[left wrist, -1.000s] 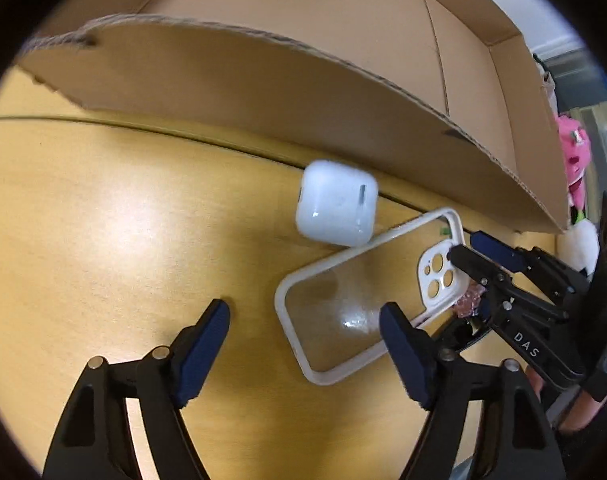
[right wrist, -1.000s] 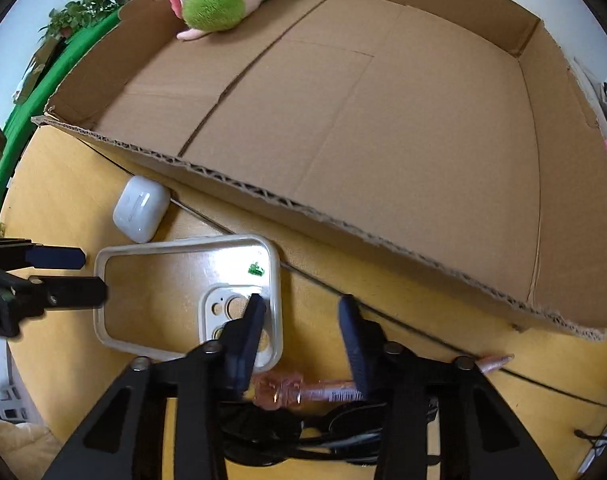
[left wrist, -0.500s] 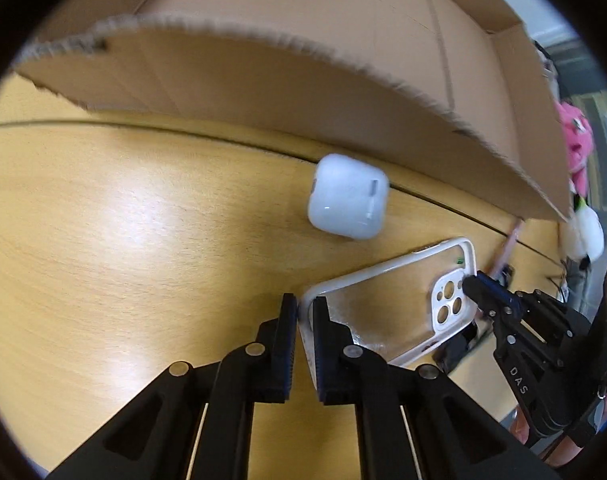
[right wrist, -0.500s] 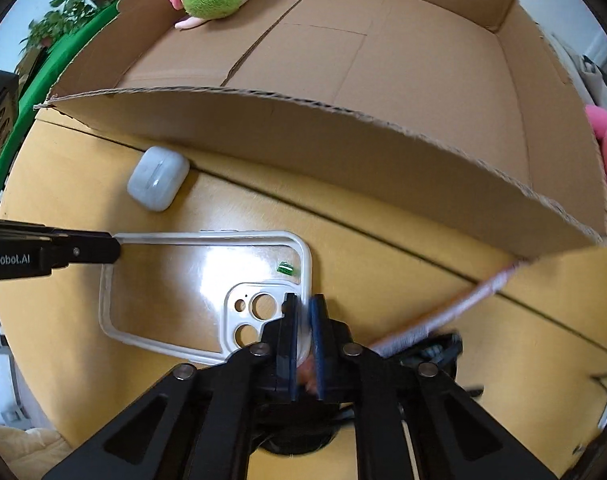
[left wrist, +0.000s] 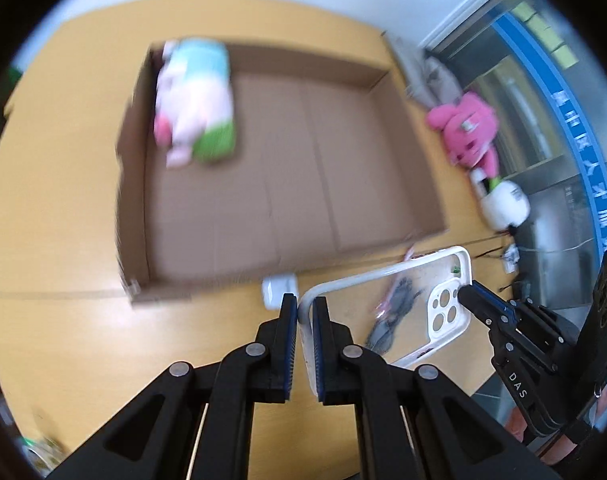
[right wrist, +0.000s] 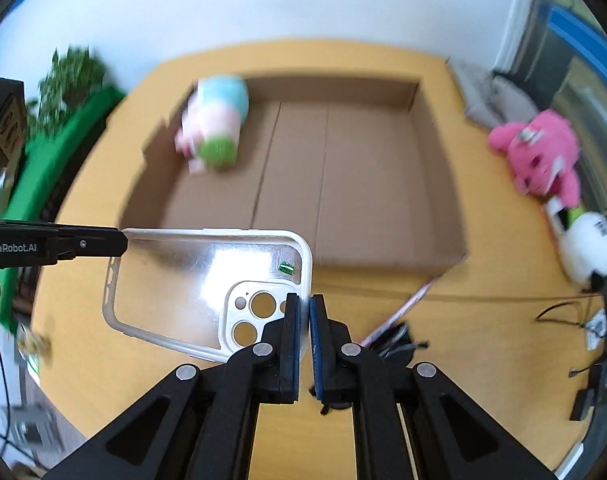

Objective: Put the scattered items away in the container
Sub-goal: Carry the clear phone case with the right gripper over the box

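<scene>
Your left gripper [left wrist: 303, 308] pinches the plain end rim of the clear phone case [right wrist: 207, 276]; your right gripper [right wrist: 304, 306] is clamped on the rim at the camera-cutout end. You hold the case off the table [right wrist: 483, 320], long axis running between the grippers, cutout end toward 3 o'clock in the left view. At 12 o'clock beyond lies the cardboard box [right wrist: 363, 184], with a blurred plush toy [right wrist: 217, 128] at its far-left corner, about 11 o'clock.
</scene>
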The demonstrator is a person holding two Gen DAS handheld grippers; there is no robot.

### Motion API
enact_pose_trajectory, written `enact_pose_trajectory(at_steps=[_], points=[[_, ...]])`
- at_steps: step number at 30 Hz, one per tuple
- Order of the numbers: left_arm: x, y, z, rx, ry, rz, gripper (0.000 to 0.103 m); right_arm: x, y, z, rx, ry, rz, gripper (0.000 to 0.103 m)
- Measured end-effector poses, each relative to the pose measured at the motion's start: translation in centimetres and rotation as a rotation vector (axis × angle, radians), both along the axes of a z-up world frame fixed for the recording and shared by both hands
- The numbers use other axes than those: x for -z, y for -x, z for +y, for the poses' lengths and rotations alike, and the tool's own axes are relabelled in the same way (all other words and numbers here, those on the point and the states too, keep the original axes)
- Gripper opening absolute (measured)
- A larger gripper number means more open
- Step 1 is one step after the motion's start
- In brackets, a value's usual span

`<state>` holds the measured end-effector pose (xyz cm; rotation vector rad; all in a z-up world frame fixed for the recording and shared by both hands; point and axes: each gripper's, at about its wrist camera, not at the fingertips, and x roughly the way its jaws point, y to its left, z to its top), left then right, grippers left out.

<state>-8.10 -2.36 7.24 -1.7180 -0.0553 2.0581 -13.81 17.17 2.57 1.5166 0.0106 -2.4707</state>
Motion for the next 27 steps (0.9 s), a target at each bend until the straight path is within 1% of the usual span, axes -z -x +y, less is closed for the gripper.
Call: enact_pose_trajectory(at_steps=[3,7,10,12,14,15,18,20,21,24,27], points=[[-3.5,2.4,2.0,0.006,-0.03,0.05,0.006,-4.5,1.8,0.2,0.025,0.009,0.077,0.006],[-8.0,6.4,4.6,0.034,-0.027,0.131,0.006,-9.3,5.7,0.8,0.046,0.01,0.145,0.006],[-10.5,9.9,6.3,0.058,-0.011,0.19,0.007,-11.5,9.7,1.4,0.043,0.003,0.178,0.006],[-11.3,12.1,7.0,0.069,0.009,0.196,0.006,-12.1,12.4,1.7,0.041,0.013,0.176,0.006],[-10.9,14.2,8.0,0.079,0.034,0.198,0.006,-12.2,15.2,1.9,0.037,0.02,0.162,0.006],[-10.2,15.8,8.6,0.083,0.054,0.192,0.006,-11.9,16.6,2.0,0.037,0.028,0.151,0.006],[-8.2,18.7,9.0,0.065,0.06,0.157,0.006,-10.9,20.8,2.1,0.037,0.043,0.126,0.006],[-6.1,21.1,9.1,0.042,0.057,0.121,0.006,-9.9,23.3,2.1,0.036,0.056,0.105,0.006],[-5.5,21.8,9.1,0.038,0.056,0.109,0.006,-9.2,24.4,2.1,0.036,0.054,0.097,0.006],[-2.8,23.9,9.7,0.048,0.104,0.092,0.006,-6.7,27.0,1.6,0.035,0.047,0.064,0.006],[0.6,25.9,9.6,0.036,0.11,0.048,0.006,-3.2,28.7,1.0,0.044,0.044,0.015,0.006]])
